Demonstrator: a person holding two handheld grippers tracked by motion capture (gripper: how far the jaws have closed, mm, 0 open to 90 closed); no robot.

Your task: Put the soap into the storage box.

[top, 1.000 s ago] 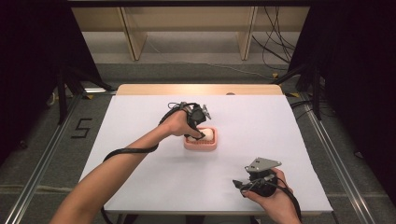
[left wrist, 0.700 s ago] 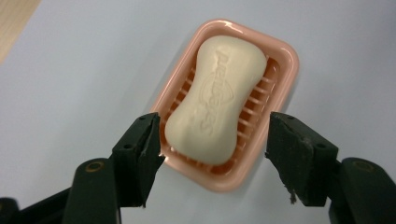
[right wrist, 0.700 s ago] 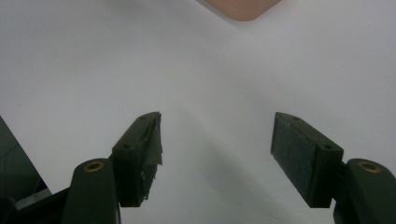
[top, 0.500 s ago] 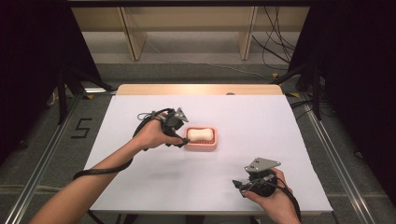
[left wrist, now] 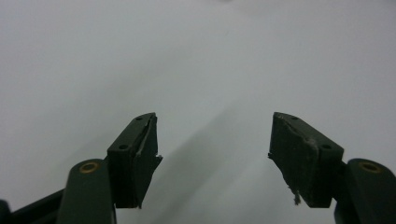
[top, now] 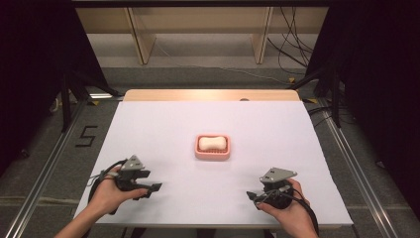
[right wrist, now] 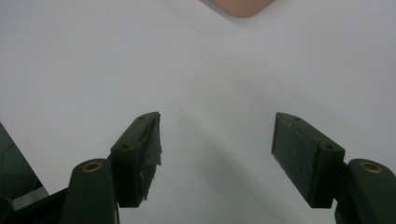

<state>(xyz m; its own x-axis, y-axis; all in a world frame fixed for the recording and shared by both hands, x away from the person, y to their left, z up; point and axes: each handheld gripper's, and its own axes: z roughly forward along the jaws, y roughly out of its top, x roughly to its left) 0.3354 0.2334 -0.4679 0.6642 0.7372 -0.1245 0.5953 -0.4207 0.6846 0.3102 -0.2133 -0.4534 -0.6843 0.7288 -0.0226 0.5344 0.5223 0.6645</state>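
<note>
Soap dish: a pink dish (top: 213,148) sat at the middle of the white desk (top: 148,129), holding a pale soap bar (top: 212,143).
Left tongs: the left tongs (top: 151,189) rested near the desk's front left edge, released, jaws wide apart and empty, well apart from the dish.
Right tongs: the right tongs (top: 253,195) lay near the front right edge, released and empty too.

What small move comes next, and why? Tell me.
Probably none beyond resting. The white soap already lies in the pink soap dish at mid table. The left gripper and the right gripper sit near the table's front edge, jaws wide apart and holding nothing. If anything, I would just set both grippers down where they are.
</note>
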